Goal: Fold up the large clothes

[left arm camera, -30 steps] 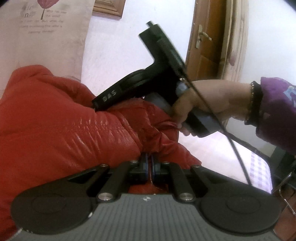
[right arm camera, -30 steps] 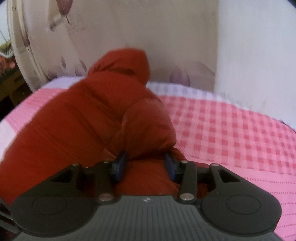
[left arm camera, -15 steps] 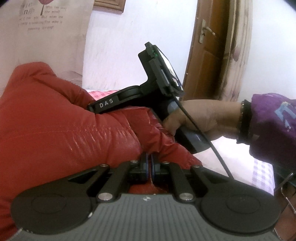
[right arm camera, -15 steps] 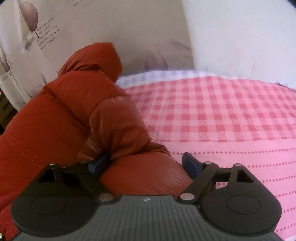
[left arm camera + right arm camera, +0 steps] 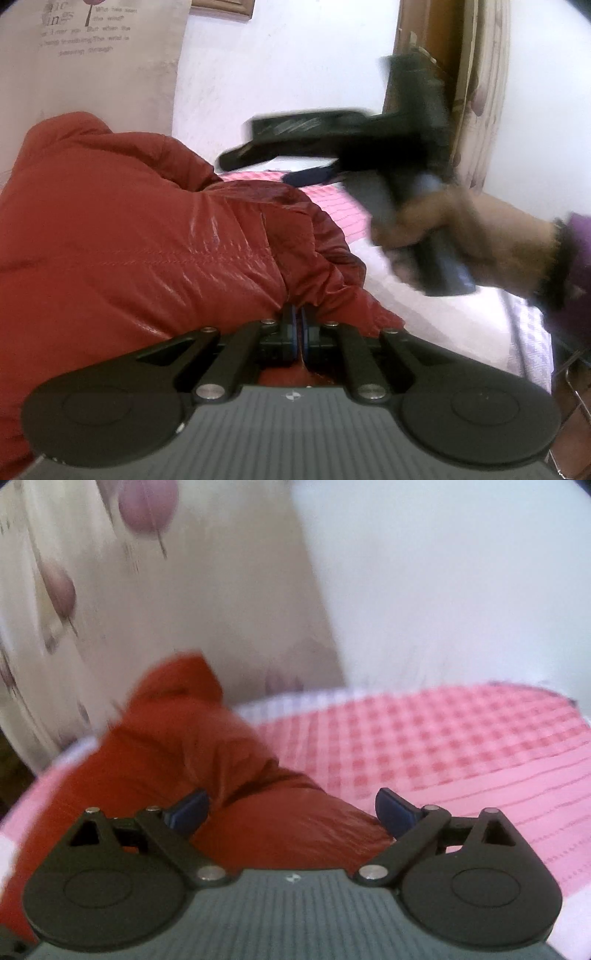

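A shiny red puffer jacket (image 5: 129, 240) lies on the pink checked bed, hood toward the wall. My left gripper (image 5: 299, 321) is shut on a fold of the jacket's fabric near its edge. The jacket also shows in the right wrist view (image 5: 207, 768), blurred by motion. My right gripper (image 5: 291, 808) is wide open just above the jacket's near fold, holding nothing. The right gripper also shows in the left wrist view (image 5: 295, 155), blurred, raised above the bed in a hand.
The pink checked bedsheet (image 5: 443, 753) stretches to the right. A cream curtain with purple flowers (image 5: 92, 590) hangs behind the bed. A white wall (image 5: 443, 572) stands at the back right. A wooden door (image 5: 417, 55) is behind the hand.
My right gripper opened, let go of the jacket and lifted up and away to the right. My left gripper stayed shut on the fabric.
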`<state>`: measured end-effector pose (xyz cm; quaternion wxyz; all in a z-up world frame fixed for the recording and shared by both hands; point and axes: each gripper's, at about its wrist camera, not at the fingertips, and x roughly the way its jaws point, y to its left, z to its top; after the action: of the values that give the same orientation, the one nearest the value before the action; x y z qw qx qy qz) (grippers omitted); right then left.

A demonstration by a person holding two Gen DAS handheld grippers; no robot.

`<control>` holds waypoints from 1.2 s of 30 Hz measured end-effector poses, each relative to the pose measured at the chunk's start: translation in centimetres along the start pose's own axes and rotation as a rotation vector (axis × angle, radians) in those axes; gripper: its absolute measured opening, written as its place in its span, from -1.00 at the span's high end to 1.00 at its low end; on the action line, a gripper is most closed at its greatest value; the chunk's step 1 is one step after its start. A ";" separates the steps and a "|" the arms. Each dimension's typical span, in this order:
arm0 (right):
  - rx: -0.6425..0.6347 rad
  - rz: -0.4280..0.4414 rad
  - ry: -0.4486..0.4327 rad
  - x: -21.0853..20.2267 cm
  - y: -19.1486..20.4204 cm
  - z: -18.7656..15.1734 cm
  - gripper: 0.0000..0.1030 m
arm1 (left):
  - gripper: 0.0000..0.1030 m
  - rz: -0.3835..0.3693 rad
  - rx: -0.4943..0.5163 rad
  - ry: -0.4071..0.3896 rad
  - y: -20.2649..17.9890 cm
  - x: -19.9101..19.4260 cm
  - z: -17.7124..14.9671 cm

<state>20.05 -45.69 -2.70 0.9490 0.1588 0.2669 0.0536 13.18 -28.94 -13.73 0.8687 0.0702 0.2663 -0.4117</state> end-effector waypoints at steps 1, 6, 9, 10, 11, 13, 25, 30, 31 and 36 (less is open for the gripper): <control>0.019 0.008 -0.024 -1.1 -0.2 -0.2 -0.90 | 0.74 0.001 0.001 -0.002 0.0 0.0 0.0; 0.111 0.090 -0.078 -6.4 -0.5 -3.0 -0.93 | 0.74 0.004 -0.003 -0.010 -0.2 -0.1 -0.3; 0.113 0.100 -0.079 -8.5 0.1 -5.3 -0.93 | 0.74 0.005 0.007 -0.015 -0.2 -0.1 -0.5; 0.110 0.101 -0.077 -9.0 0.2 -5.8 -0.93 | 0.74 0.007 0.011 -0.015 -0.3 -0.1 -0.6; 0.103 0.099 -0.070 -9.3 0.5 -6.3 -0.93 | 0.74 0.007 0.010 -0.016 -0.2 -0.1 -0.7; 0.079 0.077 -0.068 -10.0 1.0 -7.2 -0.93 | 0.74 0.008 0.012 -0.017 -0.2 -0.2 -0.7; -0.033 -0.029 0.096 -7.1 2.6 -9.0 -0.12 | 0.74 0.021 0.042 -0.023 -0.7 -0.5 -1.1; -0.085 -0.081 0.107 -6.9 3.3 -9.0 -0.26 | 0.69 0.004 0.052 -0.035 -0.9 -1.9 -1.2; -0.095 -0.089 0.104 -7.0 3.4 -9.1 -0.27 | 0.59 -0.008 0.055 -0.045 -0.8 -2.4 -1.3; -0.123 -0.110 0.094 -7.3 3.4 -9.3 -0.34 | 0.29 0.002 0.077 -0.081 -1.4 -5.2 -1.5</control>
<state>8.91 -41.30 -5.51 0.9449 0.0826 0.3157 0.0250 8.80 -25.84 -12.19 0.8758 0.0871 0.2149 -0.4233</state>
